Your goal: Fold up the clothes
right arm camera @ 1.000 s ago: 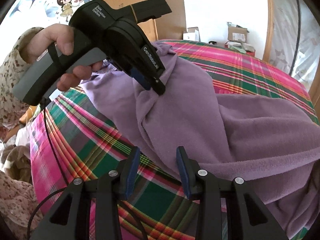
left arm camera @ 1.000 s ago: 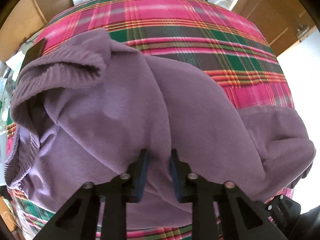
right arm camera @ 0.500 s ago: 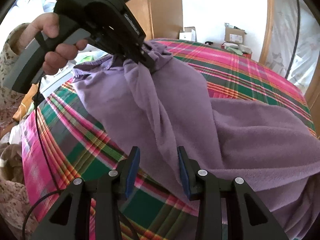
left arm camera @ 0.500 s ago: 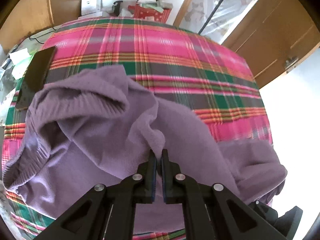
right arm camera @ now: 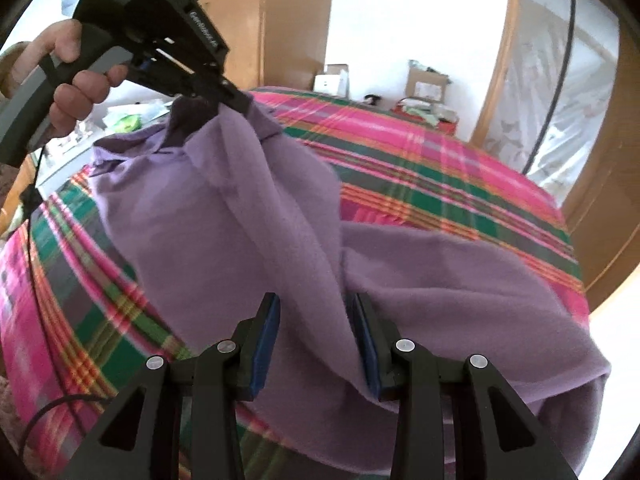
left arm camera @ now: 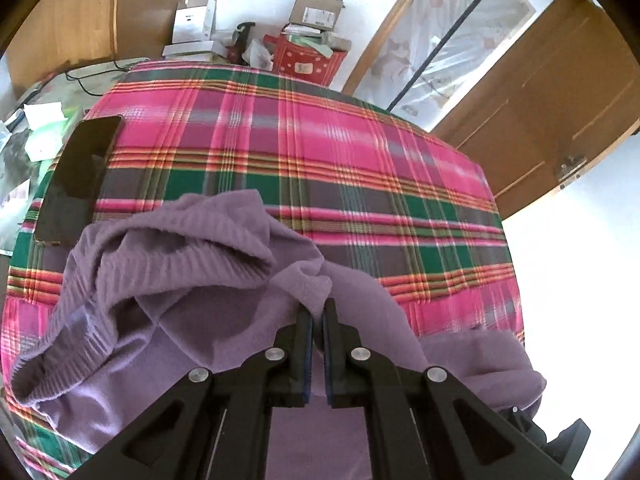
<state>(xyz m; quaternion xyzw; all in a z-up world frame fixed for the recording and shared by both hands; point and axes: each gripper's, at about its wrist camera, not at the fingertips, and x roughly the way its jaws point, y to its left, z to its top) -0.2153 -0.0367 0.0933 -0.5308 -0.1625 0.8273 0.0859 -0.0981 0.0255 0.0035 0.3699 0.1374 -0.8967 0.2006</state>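
A purple knit sweater (left arm camera: pixel 208 312) lies bunched on a bed with a pink and green plaid cover (left arm camera: pixel 320 168). My left gripper (left arm camera: pixel 318 308) is shut on a pinch of its fabric, which it holds lifted off the bed. The right wrist view shows that same left gripper (right arm camera: pixel 234 98) held by a hand, with the sweater (right arm camera: pixel 240 216) hanging from it in a tall peak. My right gripper (right arm camera: pixel 314 308) stands open low in front, its blue pads on either side of the hanging fabric without pressing it.
A dark phone (left arm camera: pixel 76 176) lies near the bed's left edge. Boxes and a red bag (left arm camera: pixel 304 56) sit on the floor beyond the far edge. Wooden doors (left arm camera: pixel 560 92) stand at the right. A black cable (right arm camera: pixel 36 240) trails from the left gripper.
The left gripper closed on the sweater and lifted it up off the bed. The fabric now hangs in a peak, and the right gripper has come closer around it.
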